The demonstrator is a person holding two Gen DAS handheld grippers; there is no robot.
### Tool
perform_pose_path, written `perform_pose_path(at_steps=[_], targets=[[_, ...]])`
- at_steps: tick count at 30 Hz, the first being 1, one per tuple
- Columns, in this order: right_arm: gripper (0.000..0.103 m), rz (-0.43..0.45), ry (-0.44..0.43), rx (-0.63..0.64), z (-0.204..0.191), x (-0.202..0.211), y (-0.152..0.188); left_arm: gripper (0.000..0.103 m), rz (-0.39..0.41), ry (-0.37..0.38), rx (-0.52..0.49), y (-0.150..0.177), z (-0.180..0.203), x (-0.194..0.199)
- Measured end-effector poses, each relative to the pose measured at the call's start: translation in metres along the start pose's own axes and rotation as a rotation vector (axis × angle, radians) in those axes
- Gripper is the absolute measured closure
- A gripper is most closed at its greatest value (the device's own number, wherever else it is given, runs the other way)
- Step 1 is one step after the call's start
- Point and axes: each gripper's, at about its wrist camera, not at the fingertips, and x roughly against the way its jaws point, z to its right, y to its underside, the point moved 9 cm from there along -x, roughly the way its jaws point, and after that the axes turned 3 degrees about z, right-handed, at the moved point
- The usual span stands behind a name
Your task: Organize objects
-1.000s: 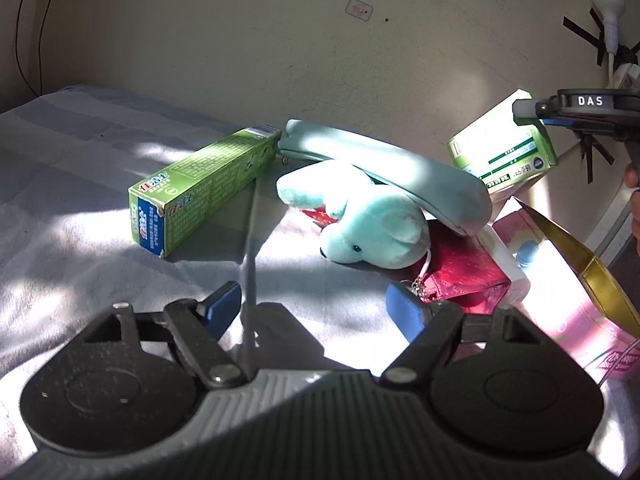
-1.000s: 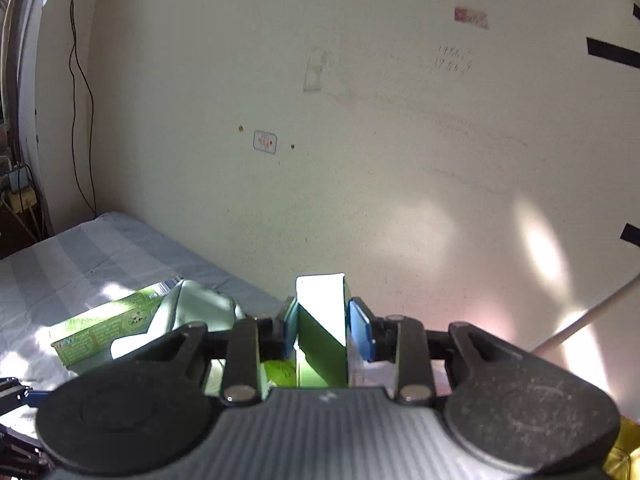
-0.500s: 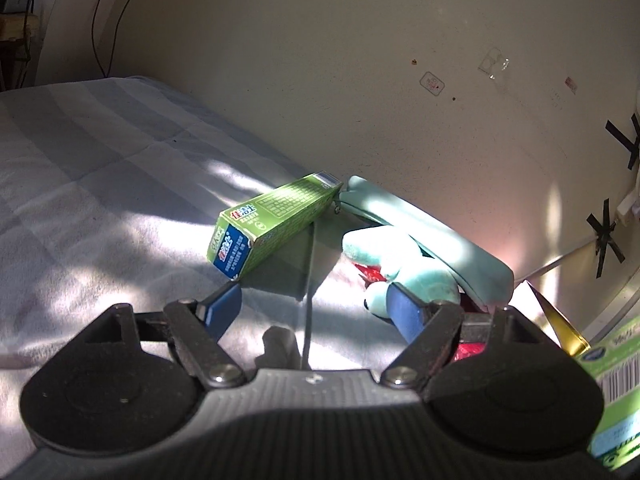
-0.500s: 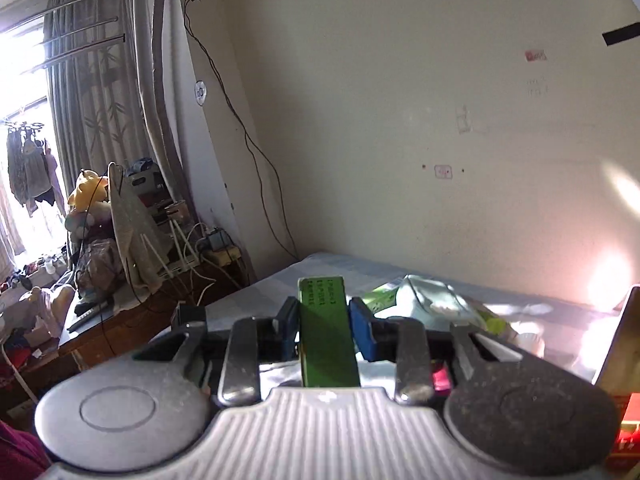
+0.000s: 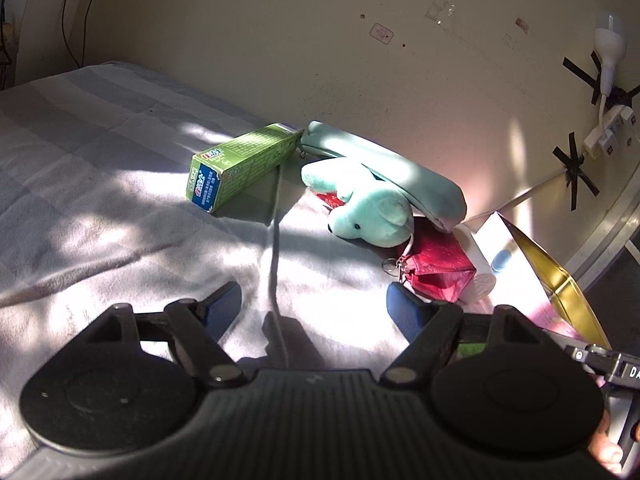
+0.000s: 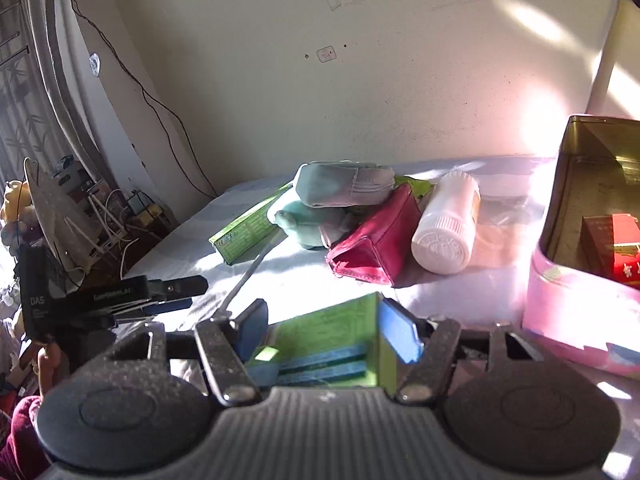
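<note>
The small green box [image 6: 332,344] with blue stripes and white lettering lies tilted between the fingers of the right tool [image 6: 324,334], whose jaws have just been opening; whether its right pad [image 6: 398,336] still touches the box I cannot tell. The left tool [image 5: 316,306] hangs released over the bed [image 5: 100,208], nothing between its fingers.

Ahead lies a heap: a long green carton [image 5: 244,162], a mint pouch [image 5: 384,172], a mint plush bear [image 5: 372,210] and a red purse [image 5: 436,264], all touching.

Only the right wrist view shows the white bottle [image 6: 448,224] lying whole against the purse and the inside of the gold-lined pink tin [image 6: 576,304], which holds a red pack [image 6: 614,246].
</note>
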Motion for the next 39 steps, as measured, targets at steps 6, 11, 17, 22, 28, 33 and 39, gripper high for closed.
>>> perform_pose_path(at_steps=[6,11,17,22,28,33,39], targets=[[0.007,0.021,0.063,0.186,-0.005,0.02,0.022,0.022,-0.08,0.056,-0.103,0.023,0.033,0.012],[0.006,-0.05,0.064,0.313,-0.014,0.017,0.048,0.022,-0.173,0.136,-0.152,0.047,0.062,0.008],[0.005,-0.095,0.063,0.32,-0.006,0.006,0.056,0.023,-0.228,0.175,-0.166,0.056,0.084,-0.008],[0.006,-0.137,0.057,0.325,0.002,-0.013,0.062,0.033,-0.276,0.153,-0.193,0.068,0.093,-0.033],[0.014,-0.028,0.111,0.375,-0.005,0.005,0.05,0.038,-0.214,0.186,-0.304,0.047,0.13,-0.025],[0.014,0.153,0.197,0.33,0.019,0.061,0.009,0.038,-0.145,0.31,-0.392,0.018,0.197,-0.028],[0.013,0.242,0.403,0.255,0.09,0.122,-0.015,0.037,-0.137,0.444,-0.53,0.031,0.3,-0.065]])
